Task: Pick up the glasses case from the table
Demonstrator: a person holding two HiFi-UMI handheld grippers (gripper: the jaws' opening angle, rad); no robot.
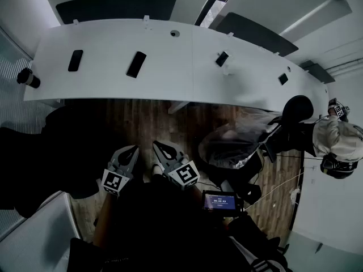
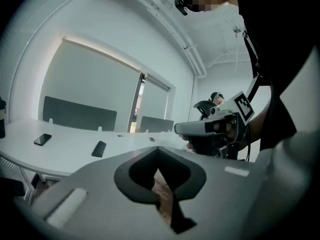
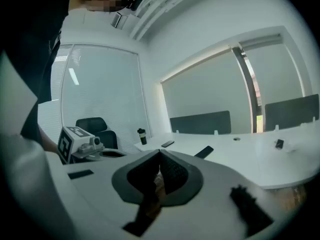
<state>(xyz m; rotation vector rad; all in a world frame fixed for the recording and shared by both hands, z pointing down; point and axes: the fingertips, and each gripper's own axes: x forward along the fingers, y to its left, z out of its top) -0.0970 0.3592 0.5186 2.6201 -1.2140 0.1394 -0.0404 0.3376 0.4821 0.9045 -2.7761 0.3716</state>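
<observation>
Head view: left tongs (image 1: 134,149) and right tongs (image 1: 156,145) sat side by side at bottom centre, over the wooden floor (image 1: 142,123) and well short of the surface (image 1: 170,78).

Left tongs (image 2: 158,149) were clenched: tips met, nothing between them, only floor visible through the pad cut-out. Right tongs (image 3: 160,154) were the same, clenched and empty. In the left gripper view the right tongs showed at centre right, held in a hand (image 2: 235,134).

Glasses case (image 1: 136,64) read as the dark oblong lying flat on the white surface, upper left of centre in the head view. Nothing touched it and it was well apart from both tongs. It showed left of centre in the left gripper view (image 2: 99,148) and right of centre in the right gripper view (image 3: 204,152).

A flatter dark slab (image 1: 75,60) lay on the surface to the left of the case. A small dark item (image 1: 222,58) lay further right. A dark bottle (image 1: 27,77) stood at the surface's left end.

At the right edge of the head view a person (image 1: 337,143) was beside a black chair (image 1: 296,111). A clear plastic bag (image 1: 232,143) was just left of the chair. A small lit screen (image 1: 220,200) sat at the lower right of the tongs.
</observation>
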